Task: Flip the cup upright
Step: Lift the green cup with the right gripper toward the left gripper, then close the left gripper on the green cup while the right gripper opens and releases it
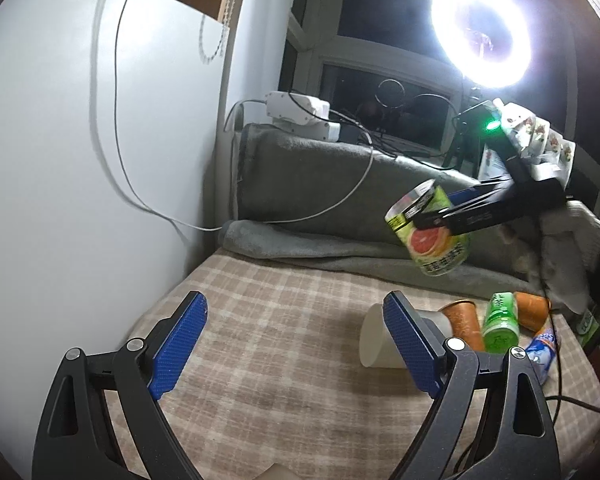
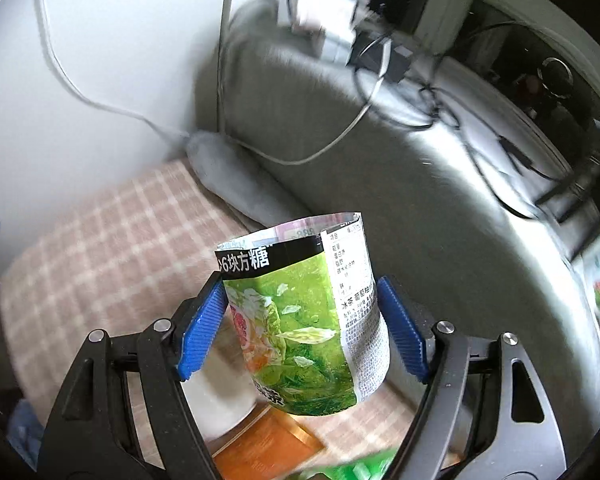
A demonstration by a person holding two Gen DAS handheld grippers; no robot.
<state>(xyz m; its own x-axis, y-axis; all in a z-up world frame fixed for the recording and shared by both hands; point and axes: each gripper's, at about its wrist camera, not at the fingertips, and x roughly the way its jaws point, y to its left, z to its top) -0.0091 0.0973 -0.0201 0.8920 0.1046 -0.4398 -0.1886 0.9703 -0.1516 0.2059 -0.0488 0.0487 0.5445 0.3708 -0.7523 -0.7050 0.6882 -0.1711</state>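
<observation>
Item: green-labelled cup (image 2: 304,320), tilted, aloft, clamped in my right gripper (image 2: 302,330). Left gripper (image 1: 296,344): wide open, empty; beside it, perhaps a white cup (image 1: 374,338).

White wall (image 1: 60,140) standing at left, thin cable (image 1: 118,120) hanging down it. Checked beige bedcover (image 1: 280,360) lying flat. Grey blanket (image 1: 320,184) lying bunched along far edge. White power strip (image 1: 296,110) sitting on top. Dark window (image 1: 380,12) showing behind. Ring light (image 1: 482,30) glaring at upper right.
</observation>
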